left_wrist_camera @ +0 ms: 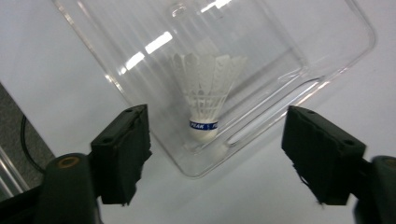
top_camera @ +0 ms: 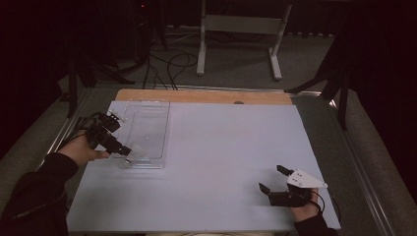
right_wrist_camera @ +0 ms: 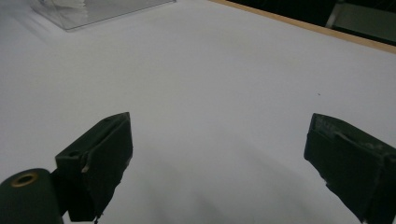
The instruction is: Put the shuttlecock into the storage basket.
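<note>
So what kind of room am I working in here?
Probably a lab or recording studio: dark curtains around a white-topped table, cables on the carpet, and a bare stand behind.

One camera is looking down from high up at the whole table [top_camera: 206, 162]. Two more are riding low, looking close along their jaws. All three are seeing the clear tray [top_camera: 147, 130].

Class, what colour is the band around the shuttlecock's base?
Blue, with white lettering, on the white shuttlecock; clearest in the left gripper view.
</note>
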`<control>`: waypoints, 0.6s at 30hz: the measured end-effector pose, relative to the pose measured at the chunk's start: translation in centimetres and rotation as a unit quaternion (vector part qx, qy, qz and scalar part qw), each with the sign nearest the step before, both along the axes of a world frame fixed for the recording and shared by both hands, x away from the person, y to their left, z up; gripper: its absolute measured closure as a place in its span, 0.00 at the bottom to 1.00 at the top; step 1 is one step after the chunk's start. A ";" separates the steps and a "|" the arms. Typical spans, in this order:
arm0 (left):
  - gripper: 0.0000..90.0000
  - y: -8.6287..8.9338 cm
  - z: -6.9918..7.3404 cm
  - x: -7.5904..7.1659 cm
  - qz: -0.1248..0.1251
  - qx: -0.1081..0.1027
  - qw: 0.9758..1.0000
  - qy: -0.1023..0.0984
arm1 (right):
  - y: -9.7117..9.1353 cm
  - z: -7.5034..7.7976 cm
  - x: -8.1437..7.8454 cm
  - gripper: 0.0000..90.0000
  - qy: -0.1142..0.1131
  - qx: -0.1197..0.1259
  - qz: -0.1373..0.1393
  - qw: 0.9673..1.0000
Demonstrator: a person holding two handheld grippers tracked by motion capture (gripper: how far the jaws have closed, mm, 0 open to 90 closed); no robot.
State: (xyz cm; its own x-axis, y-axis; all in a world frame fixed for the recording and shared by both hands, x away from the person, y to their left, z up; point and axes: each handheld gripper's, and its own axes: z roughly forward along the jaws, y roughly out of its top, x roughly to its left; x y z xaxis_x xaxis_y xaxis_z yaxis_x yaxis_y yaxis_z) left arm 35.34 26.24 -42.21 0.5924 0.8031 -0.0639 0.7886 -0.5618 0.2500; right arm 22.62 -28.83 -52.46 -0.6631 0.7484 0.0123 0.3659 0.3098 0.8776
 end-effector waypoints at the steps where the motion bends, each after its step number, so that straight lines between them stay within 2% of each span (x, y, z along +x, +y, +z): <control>1: 0.23 -0.1 0.1 0.0 -0.004 0.000 1.000 0.002 | 0.0 0.0 0.0 0.09 0.000 0.000 0.000 1.000; 8: 0.15 -0.9 0.7 0.0 -0.005 -0.001 1.000 -0.010 | 0.0 0.0 0.0 0.09 0.001 0.000 0.000 1.000; 10: 0.14 -1.0 0.9 0.0 -0.018 -0.009 1.000 -0.012 | 0.0 0.0 0.0 0.09 0.001 0.001 0.000 1.000; 12: 0.02 -1.1 0.9 0.0 -0.033 -0.015 0.999 -0.008 | 0.0 0.0 0.0 0.09 0.002 0.002 0.000 1.000; 13: 0.02 -1.2 1.0 -0.1 -0.039 -0.018 0.999 -0.009 | 0.0 0.0 0.0 0.09 0.002 0.002 0.001 1.000; 14: 0.02 -1.3 1.0 -0.1 -0.030 -0.015 0.999 -0.016 | 0.0 0.0 0.0 0.09 0.002 0.002 0.001 1.000; 15: 0.02 -1.3 1.1 0.1 -0.027 -0.015 0.999 -0.015 | 0.0 0.0 0.0 0.09 0.002 0.003 0.000 1.000; 18: 0.00 -1.2 1.4 0.2 -0.026 -0.044 0.999 -0.016 | 0.0 0.0 0.0 0.09 0.002 0.003 0.000 1.000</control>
State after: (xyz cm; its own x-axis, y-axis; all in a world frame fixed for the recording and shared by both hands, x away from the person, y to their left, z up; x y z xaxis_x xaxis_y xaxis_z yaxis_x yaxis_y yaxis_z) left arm 35.49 25.07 -40.86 0.6356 0.7638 -0.1124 0.7500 -0.5764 0.3246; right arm 22.61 -28.86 -52.44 -0.6626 0.7487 0.0195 0.3697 0.3044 0.8779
